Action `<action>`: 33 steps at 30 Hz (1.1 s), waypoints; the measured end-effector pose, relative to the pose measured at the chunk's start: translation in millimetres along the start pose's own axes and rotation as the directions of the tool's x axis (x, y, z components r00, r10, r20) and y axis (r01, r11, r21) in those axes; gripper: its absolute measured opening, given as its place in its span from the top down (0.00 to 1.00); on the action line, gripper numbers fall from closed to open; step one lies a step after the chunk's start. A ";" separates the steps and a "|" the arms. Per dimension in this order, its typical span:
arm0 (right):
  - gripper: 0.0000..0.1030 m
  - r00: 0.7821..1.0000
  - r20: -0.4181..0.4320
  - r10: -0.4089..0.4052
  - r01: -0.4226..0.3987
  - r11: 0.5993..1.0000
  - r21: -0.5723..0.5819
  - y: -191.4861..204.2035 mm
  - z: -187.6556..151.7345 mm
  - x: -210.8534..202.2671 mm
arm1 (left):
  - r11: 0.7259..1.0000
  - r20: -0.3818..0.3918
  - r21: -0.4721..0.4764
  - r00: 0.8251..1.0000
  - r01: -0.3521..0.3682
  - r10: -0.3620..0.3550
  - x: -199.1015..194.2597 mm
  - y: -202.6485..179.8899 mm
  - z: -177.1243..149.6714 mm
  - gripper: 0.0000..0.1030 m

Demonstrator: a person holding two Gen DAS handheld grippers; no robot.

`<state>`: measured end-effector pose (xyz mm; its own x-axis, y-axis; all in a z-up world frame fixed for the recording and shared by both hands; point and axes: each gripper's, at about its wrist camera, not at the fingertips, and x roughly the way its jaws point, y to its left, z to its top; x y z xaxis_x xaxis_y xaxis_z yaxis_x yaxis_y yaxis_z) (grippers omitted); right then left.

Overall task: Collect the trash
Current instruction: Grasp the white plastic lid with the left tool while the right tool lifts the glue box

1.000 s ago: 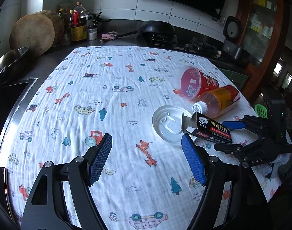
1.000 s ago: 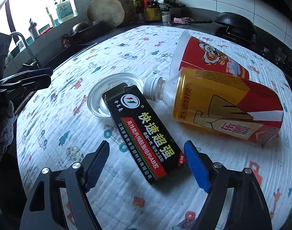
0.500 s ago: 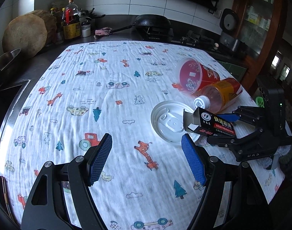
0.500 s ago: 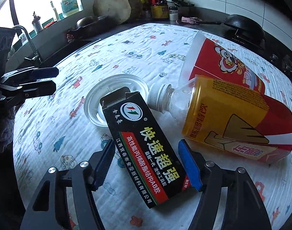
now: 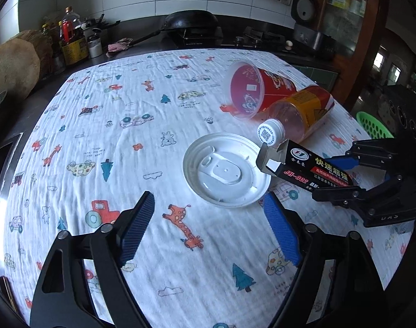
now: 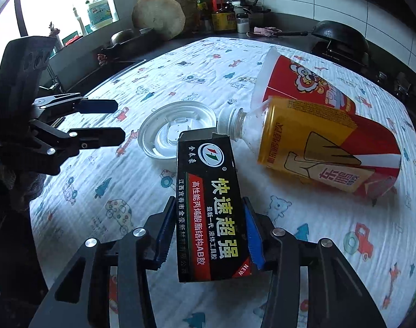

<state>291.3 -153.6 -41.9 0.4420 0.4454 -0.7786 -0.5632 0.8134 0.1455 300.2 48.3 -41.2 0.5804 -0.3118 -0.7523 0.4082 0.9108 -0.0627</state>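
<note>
My right gripper [image 6: 208, 227] is shut on a black glue box [image 6: 212, 205] and holds its open end tilted up over the cloth; the box also shows in the left wrist view [image 5: 306, 168], with the right gripper [image 5: 341, 176] around it. A white plastic lid [image 5: 225, 170] lies flat beside it. A plastic bottle with an orange label [image 5: 300, 114] and a red paper cup [image 5: 258, 93] lie on their sides behind. My left gripper [image 5: 210, 231] is open and empty, just short of the lid.
A patterned white cloth [image 5: 126, 136] covers the table. A green basket [image 5: 373, 125] sits off the right edge. A wok [image 5: 191, 22], sauce bottles [image 5: 71, 41] and a round wooden block [image 5: 11, 68] line the far counter. A sink [image 6: 79, 76] lies left.
My right gripper closed on the glue box and lifted its front end off the cloth. My left gripper moved forward toward the lid and stayed open.
</note>
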 end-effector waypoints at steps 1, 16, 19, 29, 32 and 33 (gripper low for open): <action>0.56 1.000 0.003 -0.002 0.002 1.000 0.002 0.3 -2.2 -4.3 | 1.000 -0.002 0.023 1.000 0.002 -0.002 2.1 -3.9 0.6 0.16; 0.57 1.000 0.027 -0.001 -0.001 0.999 0.055 13.7 -45.4 -51.1 | 0.977 -0.078 0.211 0.997 0.042 -0.026 43.8 -18.9 16.2 0.08; 0.57 1.000 0.030 -0.004 0.002 0.997 0.073 12.5 -52.4 -57.5 | 0.975 -0.080 0.216 0.996 0.058 -0.042 47.8 -17.4 20.2 0.08; 0.57 0.999 0.035 -0.014 0.010 0.993 0.114 11.9 -66.7 -67.2 | 0.970 -0.108 0.229 0.992 0.083 -0.060 61.4 -15.6 22.2 0.06; 0.57 0.999 0.042 -0.020 0.015 0.992 0.122 11.2 -66.7 -70.8 | 0.969 -0.104 0.230 0.992 0.086 -0.064 63.0 -15.3 22.4 0.06; 0.57 0.999 0.046 -0.023 0.017 0.992 0.127 10.4 -67.5 -72.5 | 0.969 -0.103 0.230 0.992 0.090 -0.067 63.4 -15.7 22.6 0.06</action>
<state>206.3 -202.6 -25.0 0.4862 0.4436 -0.7528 -0.4623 0.8617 0.2092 346.5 8.2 -73.0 0.4758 -0.3430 -0.8099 0.6094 0.7925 0.0223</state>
